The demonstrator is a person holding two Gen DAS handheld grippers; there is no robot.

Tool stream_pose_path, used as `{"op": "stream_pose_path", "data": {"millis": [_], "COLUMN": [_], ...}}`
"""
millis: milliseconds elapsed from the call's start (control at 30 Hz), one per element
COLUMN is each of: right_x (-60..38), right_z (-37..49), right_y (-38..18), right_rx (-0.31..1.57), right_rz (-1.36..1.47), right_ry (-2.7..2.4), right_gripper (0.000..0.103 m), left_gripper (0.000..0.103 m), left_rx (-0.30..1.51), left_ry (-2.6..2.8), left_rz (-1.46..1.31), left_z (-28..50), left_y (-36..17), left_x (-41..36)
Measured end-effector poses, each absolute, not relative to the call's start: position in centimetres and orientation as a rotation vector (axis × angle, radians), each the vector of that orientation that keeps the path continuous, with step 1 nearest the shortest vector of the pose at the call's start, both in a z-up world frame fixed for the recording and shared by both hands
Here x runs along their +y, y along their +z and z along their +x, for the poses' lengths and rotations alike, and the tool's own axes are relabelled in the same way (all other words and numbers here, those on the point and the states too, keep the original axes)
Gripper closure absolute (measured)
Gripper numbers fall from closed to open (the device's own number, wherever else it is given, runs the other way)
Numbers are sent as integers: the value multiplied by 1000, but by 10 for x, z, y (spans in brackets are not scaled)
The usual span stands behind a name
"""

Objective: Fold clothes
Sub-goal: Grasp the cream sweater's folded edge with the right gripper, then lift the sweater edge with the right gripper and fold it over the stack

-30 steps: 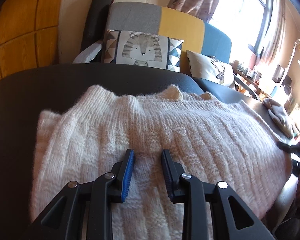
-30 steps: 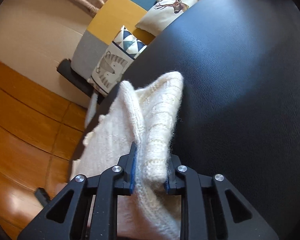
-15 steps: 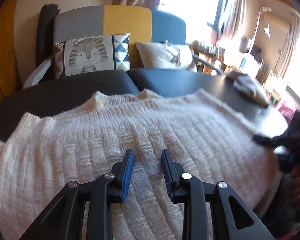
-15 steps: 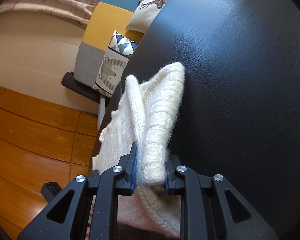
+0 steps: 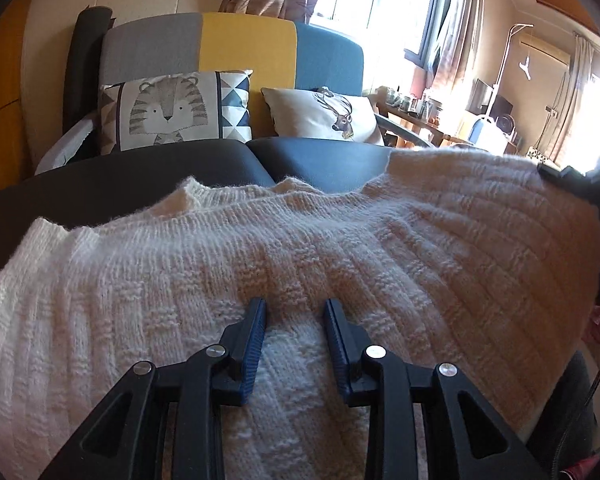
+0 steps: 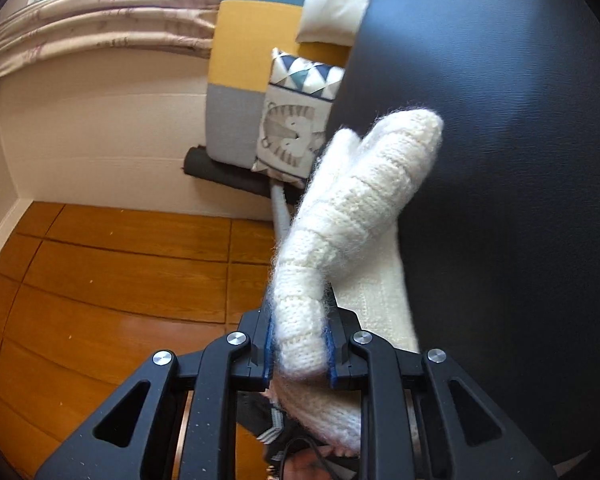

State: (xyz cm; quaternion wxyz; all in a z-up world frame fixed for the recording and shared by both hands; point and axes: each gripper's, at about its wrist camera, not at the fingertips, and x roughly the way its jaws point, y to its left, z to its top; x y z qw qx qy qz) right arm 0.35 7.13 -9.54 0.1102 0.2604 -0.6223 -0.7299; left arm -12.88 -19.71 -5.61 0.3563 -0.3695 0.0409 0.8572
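Note:
A cream knit sweater point(image 5: 379, 248) lies spread over the black table point(image 5: 100, 196), collar toward the sofa. My left gripper point(image 5: 296, 312) sits low on its body. A ridge of knit fills the gap between the blue pads and creases fan out from it, so it is shut on the sweater. My right gripper point(image 6: 298, 320) is shut on a rolled edge of the sweater point(image 6: 371, 184), which rises from the jaws and bends over toward the table point(image 6: 499, 160). In the left wrist view the right gripper's dark frame point(image 5: 575, 184) shows at the sweater's raised right corner.
Behind the table stands a grey, yellow and blue sofa point(image 5: 244, 44) with a tiger cushion point(image 5: 168, 110) and a deer cushion point(image 5: 323, 114). Wooden floor point(image 6: 100, 280) lies left of the table edge. A cluttered sideboard point(image 5: 419, 108) and a window are at the right.
My right gripper has risen and rolled, lifting the sweater's edge off the table so more floor shows. The left view swung toward the window, and the sweater's right corner now stands raised.

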Motion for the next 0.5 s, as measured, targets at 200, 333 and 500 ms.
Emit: {"op": "stream_pose_path", "data": {"millis": [200, 333, 500], "right_x": [32, -2, -41], "right_z": [-32, -55, -82], "right_y": [-58, -40, -30], "right_rx": [-1713, -1637, -1563], "right_rz": [776, 801, 870], "right_ry": [-2099, -2053, -2013], "right_gripper": [83, 84, 84], "left_gripper": [73, 73, 73], "left_rx": [-27, -76, -205], "left_ry": [2171, 2153, 2171], "left_rz": [-982, -991, -1035], "left_z": [-137, -138, -133], "left_y": [-56, -56, -49], "left_x": [-210, -215, -245]}}
